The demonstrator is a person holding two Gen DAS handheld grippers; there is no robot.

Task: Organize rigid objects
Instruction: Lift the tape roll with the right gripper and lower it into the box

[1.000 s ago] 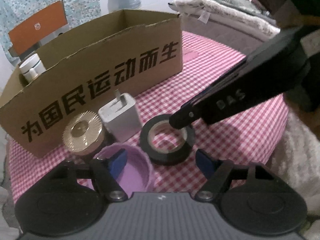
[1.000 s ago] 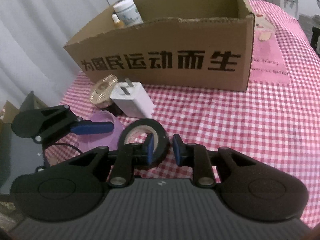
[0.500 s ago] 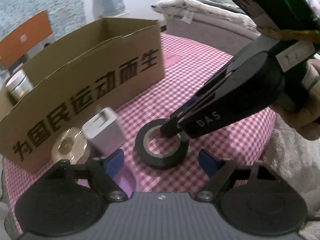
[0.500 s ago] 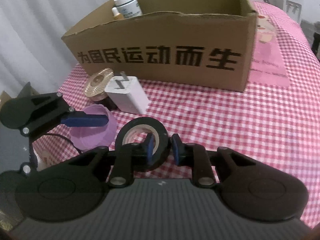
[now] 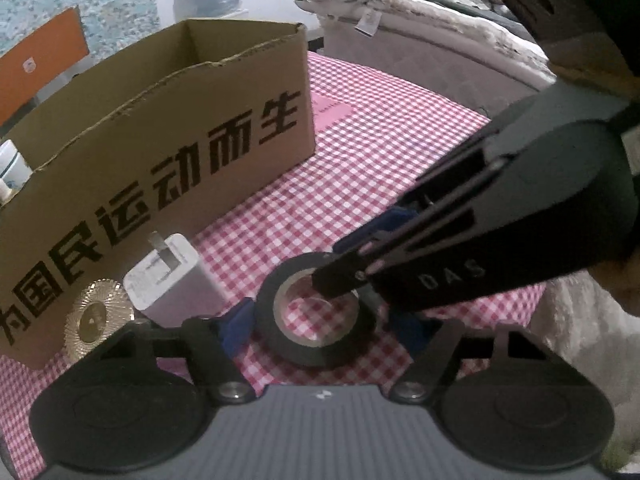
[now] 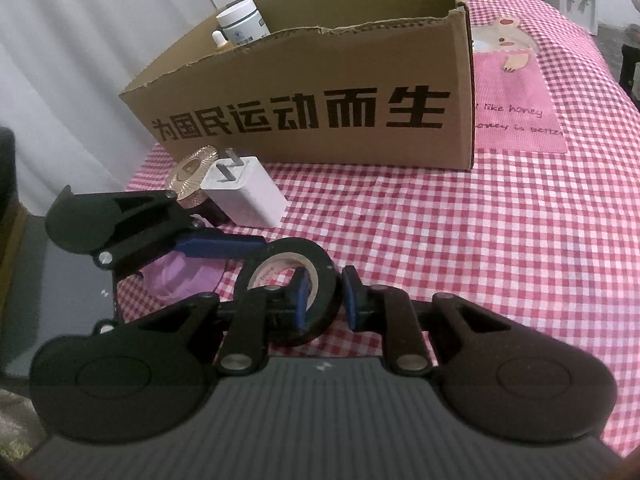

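A black tape roll (image 5: 316, 354) lies flat on the pink checked tablecloth (image 5: 360, 184). My right gripper (image 6: 328, 300) is shut on the near wall of the tape roll (image 6: 288, 246), one blue pad inside the hole and one outside. In the left wrist view the right gripper (image 5: 344, 264) reaches in from the right. My left gripper (image 5: 322, 330) straddles the roll with its jaws closing; a gap shows at the right pad. One blue left finger (image 6: 216, 246) lies against the roll's far-left side.
A white charger plug (image 5: 172, 284) and a gold ribbed lid (image 5: 98, 320) sit in front of a printed cardboard box (image 5: 160, 160). A white jar (image 6: 242, 22) stands inside the box. A purple cup (image 6: 176, 276) lies under the left gripper. Bedding (image 5: 420, 8) lies behind.
My left gripper has shifted right, from over the purple cup to either side of the tape roll, and its jaws have narrowed. The right gripper has stayed pinched on the roll.
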